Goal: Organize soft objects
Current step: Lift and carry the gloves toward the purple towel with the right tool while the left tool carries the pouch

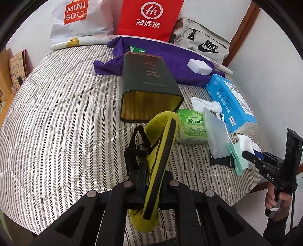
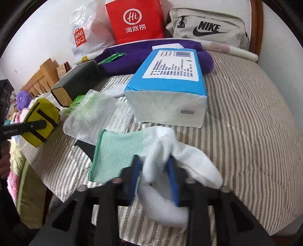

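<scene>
My left gripper is shut on a yellow-green pouch with black trim and a black strap, held just above the striped quilt. The pouch's tip points at the open mouth of a dark green tin that lies on its side. The pouch and a left finger also show at the left edge of the right wrist view. My right gripper has its blue pads pressed on a bunched white sock with a mint-green cuff, low over the quilt. From the left, this right gripper sits at the quilt's right edge.
A blue tissue pack, a clear plastic bag, a green wipes pack and a white cloth crowd the right side. Behind lie a purple towel with a white block, a red bag and a beige bag.
</scene>
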{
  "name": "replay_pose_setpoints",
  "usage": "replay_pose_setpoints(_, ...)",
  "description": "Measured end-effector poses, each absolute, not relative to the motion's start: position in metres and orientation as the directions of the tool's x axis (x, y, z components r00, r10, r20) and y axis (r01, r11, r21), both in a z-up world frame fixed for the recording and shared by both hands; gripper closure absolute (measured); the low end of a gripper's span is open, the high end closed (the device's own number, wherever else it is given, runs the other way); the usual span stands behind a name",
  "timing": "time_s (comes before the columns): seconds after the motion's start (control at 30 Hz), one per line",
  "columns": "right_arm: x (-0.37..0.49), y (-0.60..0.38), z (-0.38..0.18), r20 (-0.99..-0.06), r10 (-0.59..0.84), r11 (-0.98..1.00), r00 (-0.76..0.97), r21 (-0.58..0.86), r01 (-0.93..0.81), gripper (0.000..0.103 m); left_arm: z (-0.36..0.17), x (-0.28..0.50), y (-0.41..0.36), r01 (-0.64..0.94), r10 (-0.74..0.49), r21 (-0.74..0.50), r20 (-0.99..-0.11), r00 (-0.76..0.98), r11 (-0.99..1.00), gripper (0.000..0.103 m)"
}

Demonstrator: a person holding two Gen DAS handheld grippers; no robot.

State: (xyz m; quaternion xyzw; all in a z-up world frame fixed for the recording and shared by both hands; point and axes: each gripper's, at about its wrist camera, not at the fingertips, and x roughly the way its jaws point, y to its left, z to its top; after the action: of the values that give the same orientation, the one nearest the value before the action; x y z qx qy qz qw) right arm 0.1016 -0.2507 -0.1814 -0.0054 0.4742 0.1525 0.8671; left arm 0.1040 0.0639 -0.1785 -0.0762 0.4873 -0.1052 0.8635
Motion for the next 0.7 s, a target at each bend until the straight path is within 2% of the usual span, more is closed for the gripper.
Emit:
replay_pose_setpoints(0.13, 0.1, -0.254, -0.177, -0.82, 0.281, 0.948, 0.498, 0.158, -0.276, 0.091, -0.176, 0.103, 0.068, 0.101, -0.28, -0.267, -0.817, 0.504, 0.959, 0.095)
replay_pose_setpoints(0.53, 0.083, -0.258, -0.136, -0.761, 0.385, 0.915, 0.522, 0.24, -0.326, 0.092, -0.143, 0.092, 0.075, 0.124, -0.331, -0.317, -0.764, 0.554, 0.94, 0.095)
replay_pose_setpoints(0.7, 0.082, -0.255, -0.12, -0.742, 0.391, 0.911, 0.545, 0.227, -0.345, 0.092, -0.129, 0.088, 0.078, 0.135, -0.343, -0.327, -0.745, 0.572, 0.935, 0.095)
